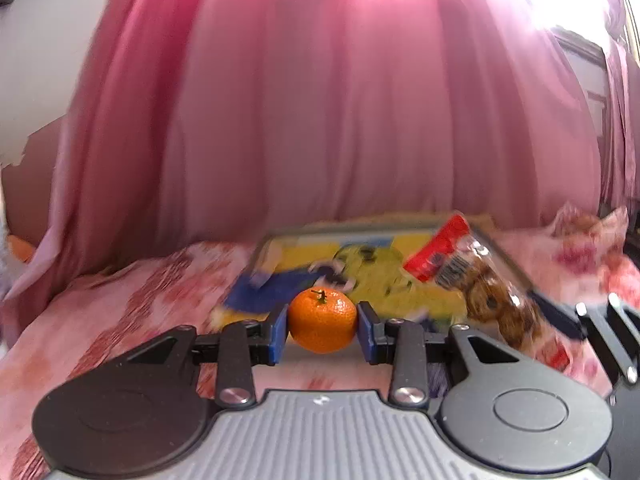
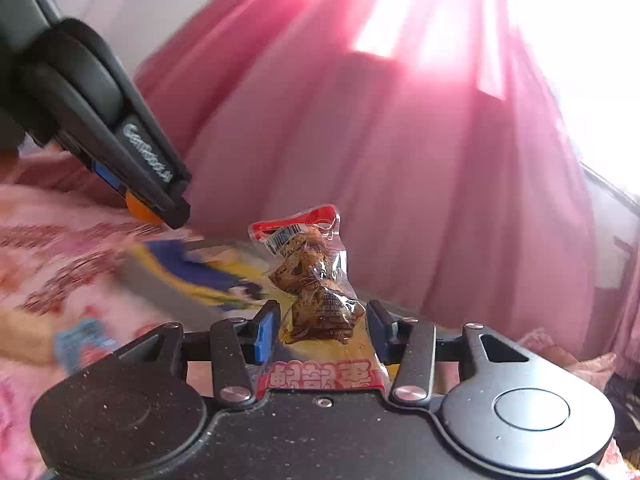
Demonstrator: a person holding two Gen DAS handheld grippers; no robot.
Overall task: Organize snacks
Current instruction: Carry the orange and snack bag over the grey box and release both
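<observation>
A long pink curtain [image 1: 320,100] filled the background of both views, lit brightly from behind near the top. Below it, a pink floral bedspread [image 1: 120,300] was spread out, and on it a flat rectangular tray printed in yellow and blue [image 1: 320,264] was seen, blurred in both views.

The black left gripper [image 1: 322,326] was held above the bedspread, just in front of the tray's near edge. Its jaws were set narrow, and a small round orange tangerine [image 1: 322,319] was clamped between the blue pads [image 1: 276,334], touched on both sides. The fruit's green stem was turned upward and slightly away from the camera.

The black right gripper [image 2: 320,330] was held over the tray. Its jaws were set narrow, a clear plastic snack packet with a red sealed end and brown contents [image 2: 316,280] standing between them; whether the pads pressed on it could not be told. The packet's long axis ran forward along the fingers and upward, with the red seal pointed away from the gripper and a printed red-and-white end lying back against the gripper body. In the left wrist view the same packet was seen tilted, its red end toward the upper left, above the tray's right side.
</observation>
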